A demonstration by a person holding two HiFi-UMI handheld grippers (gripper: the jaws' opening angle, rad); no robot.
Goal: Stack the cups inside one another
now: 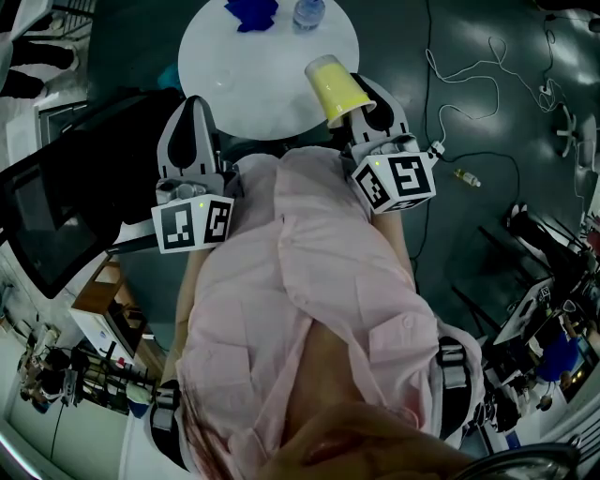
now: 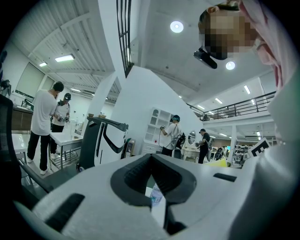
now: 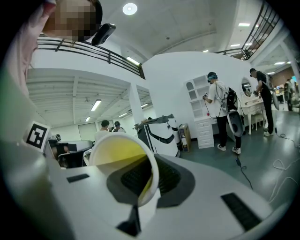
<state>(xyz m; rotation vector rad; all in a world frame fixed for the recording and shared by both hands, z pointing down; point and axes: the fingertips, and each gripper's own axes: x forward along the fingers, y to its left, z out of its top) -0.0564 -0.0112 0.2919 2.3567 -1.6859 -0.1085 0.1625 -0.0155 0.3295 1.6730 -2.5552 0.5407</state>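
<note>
A yellow paper cup (image 1: 336,86) hangs tilted over the near right edge of the round white table (image 1: 244,94). My right gripper (image 1: 363,103) is shut on its rim, one jaw inside the cup and one outside. In the right gripper view the cup (image 3: 123,154) shows its white rim and yellow inside, lying across the right gripper (image 3: 149,165). My left gripper (image 1: 197,103) is drawn back near the table's left edge, shut and holding nothing. The left gripper view shows the left gripper (image 2: 151,163) with its jaws together and a bottle visible through the slit below.
A blue object (image 1: 251,11) and a water bottle (image 1: 307,11) sit at the table's far side. Cables (image 1: 469,84) trail over the dark floor at the right. A dark screen (image 1: 56,216) stands at the left. People (image 3: 219,110) stand in the background.
</note>
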